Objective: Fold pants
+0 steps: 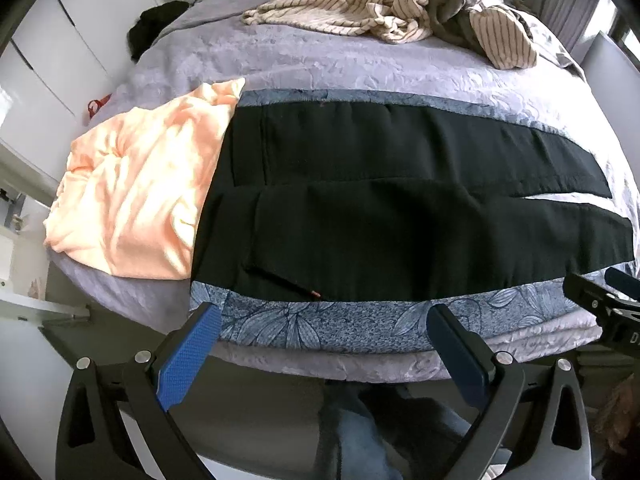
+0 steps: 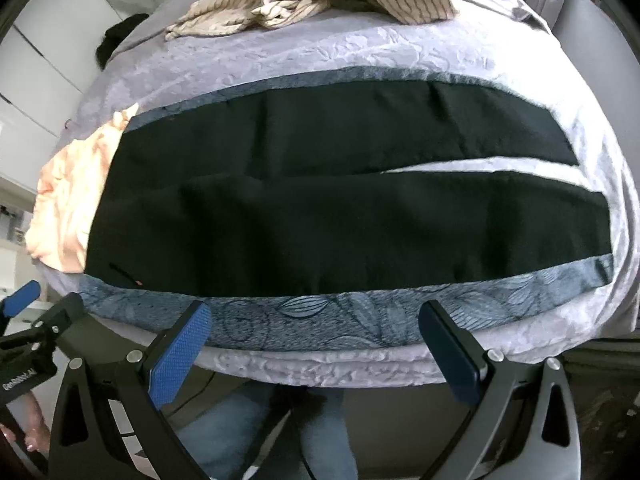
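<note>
Nearest, left gripper (image 1: pixel 324 322) spread wide, blue-padded fingers (image 1: pixel 190 356) holding nothing, poised just off the bed's front edge; likewise right gripper (image 2: pixel 314 320) gaping wide and empty, beside its partner at that same edge. Just beyond, blue floral-print cloth (image 1: pixel 320 324) showing as a band along the near side. On top of it, black pants (image 1: pixel 380 216) laid flat across the bed, waist to the left, two legs stretching right with a narrow gap between them near the cuffs. Touching the waist end, a crumpled peach garment (image 1: pixel 136 184). Underneath all, lavender bedspread (image 1: pixel 320 64). Farthest back, heaped striped beige clothing (image 1: pixel 384 4)
</note>
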